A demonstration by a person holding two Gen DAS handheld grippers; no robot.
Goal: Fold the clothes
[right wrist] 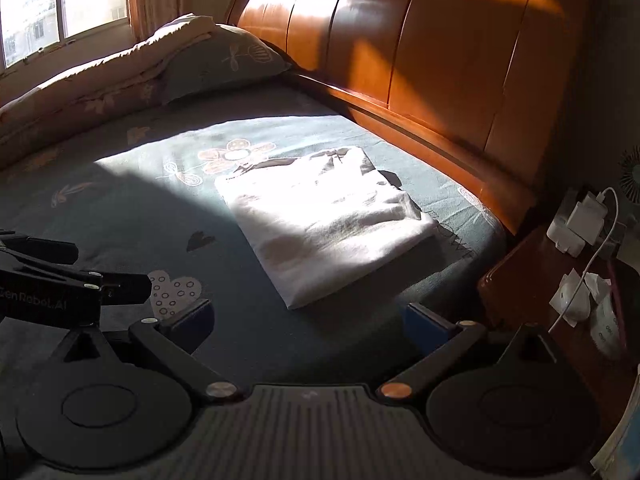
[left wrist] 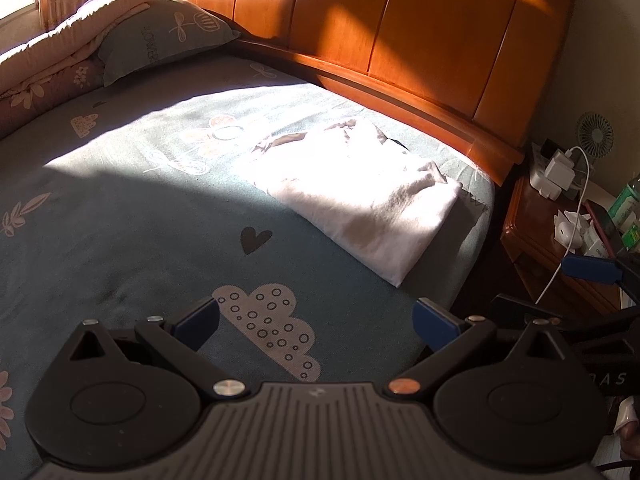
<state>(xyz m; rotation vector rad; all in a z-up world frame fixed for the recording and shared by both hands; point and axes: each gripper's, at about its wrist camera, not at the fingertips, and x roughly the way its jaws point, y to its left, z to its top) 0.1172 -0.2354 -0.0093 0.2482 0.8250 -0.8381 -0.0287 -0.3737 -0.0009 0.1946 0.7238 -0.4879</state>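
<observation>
I am holding my left tongs (left wrist: 316,320) spread wide and empty above the near part of the bed (left wrist: 120,220), and my right tongs (right wrist: 308,326) are gaping just as wide, gripping nothing. The white garment (right wrist: 320,224) is lying folded into a flat rectangle near the bed's headboard-side corner, by the edge next to the nightstand (right wrist: 532,280), half in sunlight.

The garment (left wrist: 352,192) lies folded on the bed (left wrist: 140,220), before the headboard (left wrist: 400,32); the nightstand (left wrist: 560,248) stands right, the pillow (left wrist: 160,36) far left.
</observation>
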